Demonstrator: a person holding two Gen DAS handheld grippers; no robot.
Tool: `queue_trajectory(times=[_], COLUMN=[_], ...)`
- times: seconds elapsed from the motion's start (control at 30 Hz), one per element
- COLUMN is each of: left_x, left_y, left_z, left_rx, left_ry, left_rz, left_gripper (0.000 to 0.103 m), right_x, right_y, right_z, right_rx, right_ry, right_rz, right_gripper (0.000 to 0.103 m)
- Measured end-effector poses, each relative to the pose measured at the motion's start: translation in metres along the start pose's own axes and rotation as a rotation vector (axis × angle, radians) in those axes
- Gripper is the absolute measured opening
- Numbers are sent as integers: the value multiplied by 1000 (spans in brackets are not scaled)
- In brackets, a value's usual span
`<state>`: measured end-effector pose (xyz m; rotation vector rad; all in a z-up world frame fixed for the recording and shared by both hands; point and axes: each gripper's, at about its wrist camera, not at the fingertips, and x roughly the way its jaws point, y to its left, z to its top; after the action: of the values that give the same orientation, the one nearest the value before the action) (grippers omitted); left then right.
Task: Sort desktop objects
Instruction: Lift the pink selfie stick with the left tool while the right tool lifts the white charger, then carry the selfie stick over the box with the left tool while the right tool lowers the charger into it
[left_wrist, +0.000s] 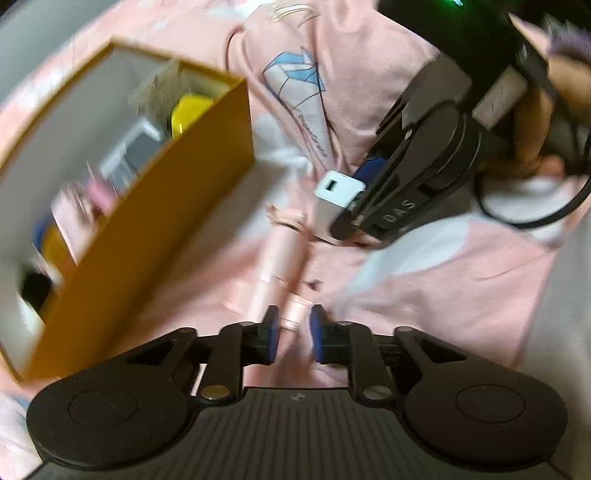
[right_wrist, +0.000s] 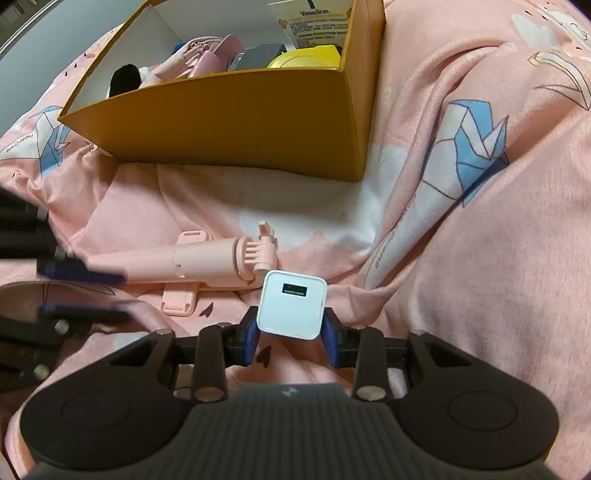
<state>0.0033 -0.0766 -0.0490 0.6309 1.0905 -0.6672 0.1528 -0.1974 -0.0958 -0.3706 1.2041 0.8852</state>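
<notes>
My right gripper (right_wrist: 291, 338) is shut on a white USB charger (right_wrist: 291, 304), held just above the pink bedding; it also shows in the left wrist view (left_wrist: 338, 203). A pink selfie stick (right_wrist: 184, 260) lies on the bedding. My left gripper (left_wrist: 293, 334) has its blue pads on either side of the stick's handle end (left_wrist: 291, 314), with a small gap; whether they touch it is unclear. An orange box (right_wrist: 236, 122) with several items inside stands beyond; in the left wrist view the box (left_wrist: 147, 229) is at the left, blurred.
Pink bedding with blue crane prints (right_wrist: 476, 144) covers the whole surface, with folds at the right. The box holds a yellow object (right_wrist: 306, 59), pink items and a black furry thing (right_wrist: 123, 79). A grey wall is at the far left.
</notes>
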Motion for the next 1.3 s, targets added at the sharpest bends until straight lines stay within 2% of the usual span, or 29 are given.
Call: queue_trajectory(times=[0.07, 0.13, 0.2, 0.3, 0.47, 0.53, 0.6, 0.73, 1.03, 1.3], left_x=[7, 16, 26, 39, 58, 63, 65, 62, 25, -11], left_y=[-2, 0, 7, 15, 16, 17, 17, 17, 43, 64], left_z=[5, 10, 14, 18, 21, 22, 23, 19, 7, 2], left_rx=[52, 70, 53, 21, 5, -7, -20, -27, -192, -332], left_ry=[6, 20, 42, 54, 79, 80, 77, 58, -5, -71], left_rz=[33, 20, -1, -20, 23, 15, -10, -1, -7, 7], left_gripper=[32, 36, 48, 53, 52, 47, 37, 36, 33, 31], right_x=[0, 1, -1, -1, 2, 3, 4, 3, -10, -44], right_y=[-2, -4, -6, -9, -15, -16, -18, -20, -16, 1], right_z=[0, 0, 1, 2, 6, 8, 9, 10, 14, 29], right_rx=[8, 16, 25, 36, 58, 64, 68, 77, 44, -59], right_ry=[-3, -8, -14, -22, -34, -36, -38, -45, -74, -124], right_rz=[7, 15, 26, 38, 44, 45, 44, 49, 46, 86], right_gripper=[38, 38, 39, 39, 38, 37, 35, 35, 34, 34])
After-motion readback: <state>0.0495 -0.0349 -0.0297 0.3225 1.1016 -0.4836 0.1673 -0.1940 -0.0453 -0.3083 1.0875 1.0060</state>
